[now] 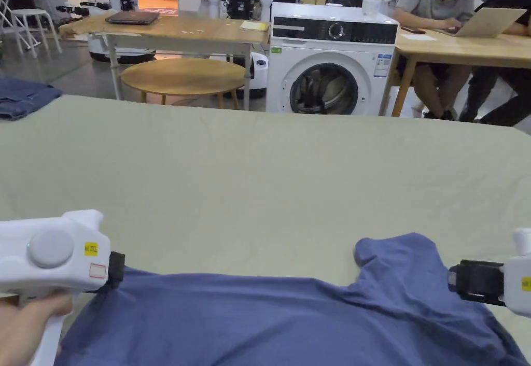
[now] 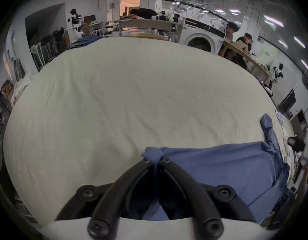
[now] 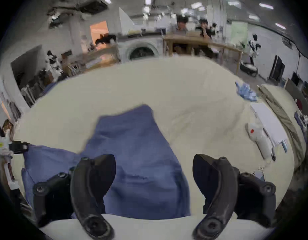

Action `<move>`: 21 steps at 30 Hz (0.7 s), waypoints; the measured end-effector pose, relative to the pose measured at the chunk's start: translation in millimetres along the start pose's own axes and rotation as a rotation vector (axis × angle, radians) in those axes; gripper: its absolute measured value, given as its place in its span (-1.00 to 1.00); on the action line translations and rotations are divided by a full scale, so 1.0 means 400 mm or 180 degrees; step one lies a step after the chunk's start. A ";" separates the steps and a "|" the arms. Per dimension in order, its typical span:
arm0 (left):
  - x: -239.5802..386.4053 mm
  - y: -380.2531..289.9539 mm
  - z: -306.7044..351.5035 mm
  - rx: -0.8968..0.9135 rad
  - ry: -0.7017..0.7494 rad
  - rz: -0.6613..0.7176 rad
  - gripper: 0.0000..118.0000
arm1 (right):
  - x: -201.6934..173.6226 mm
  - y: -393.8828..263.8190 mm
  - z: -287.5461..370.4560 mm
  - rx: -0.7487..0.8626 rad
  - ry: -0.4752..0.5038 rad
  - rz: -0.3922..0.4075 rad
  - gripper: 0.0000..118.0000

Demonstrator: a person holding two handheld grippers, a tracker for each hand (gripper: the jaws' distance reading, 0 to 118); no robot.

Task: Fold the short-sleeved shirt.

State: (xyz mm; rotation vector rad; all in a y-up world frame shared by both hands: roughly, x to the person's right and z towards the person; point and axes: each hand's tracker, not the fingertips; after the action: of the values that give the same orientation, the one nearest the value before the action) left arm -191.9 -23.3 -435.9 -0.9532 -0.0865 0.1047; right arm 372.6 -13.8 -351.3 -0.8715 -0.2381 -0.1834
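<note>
1. I'm working in a busy lab: a washing machine (image 1: pixel 330 66) stands beyond the far edge, with wooden tables (image 1: pixel 171 30) and people seated at the far right.
2. The pale green work surface (image 1: pixel 269 175) stretches wide and bare ahead of me.
3. The blue short-sleeved shirt (image 1: pixel 290 320) lies rumpled along the near edge, one sleeve poking up toward the right.
4. My left gripper (image 2: pixel 155 159) has its jaws clamped together on a bunched corner of fabric.
5. My right gripper (image 3: pixel 154 172) hovers over the sleeve, jaws spread wide, holding nothing.
6. I judge I'm spreading the shirt flat; next, the right needs to pinch its side.
</note>
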 end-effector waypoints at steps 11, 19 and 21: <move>0.019 -0.018 0.016 -0.0018 0.0031 -0.0053 -1.00 | -0.034 -0.035 -0.077 -0.0422 -0.0003 0.0541 -1.00; -0.016 -0.040 0.126 0.0149 -0.0017 0.0013 -1.00 | -0.047 -0.055 0.112 0.0014 -0.0034 0.0775 -1.00; -0.034 -0.061 0.170 0.0213 -0.0063 0.0032 -1.00 | -0.035 -0.079 0.177 0.0198 -0.0124 0.0922 -1.00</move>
State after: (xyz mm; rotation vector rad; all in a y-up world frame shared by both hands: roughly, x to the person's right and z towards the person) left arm -212.2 16.0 -377.0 -0.8860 -0.0961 0.1255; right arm 341.8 21.9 -288.1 -0.8382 -0.1506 0.1102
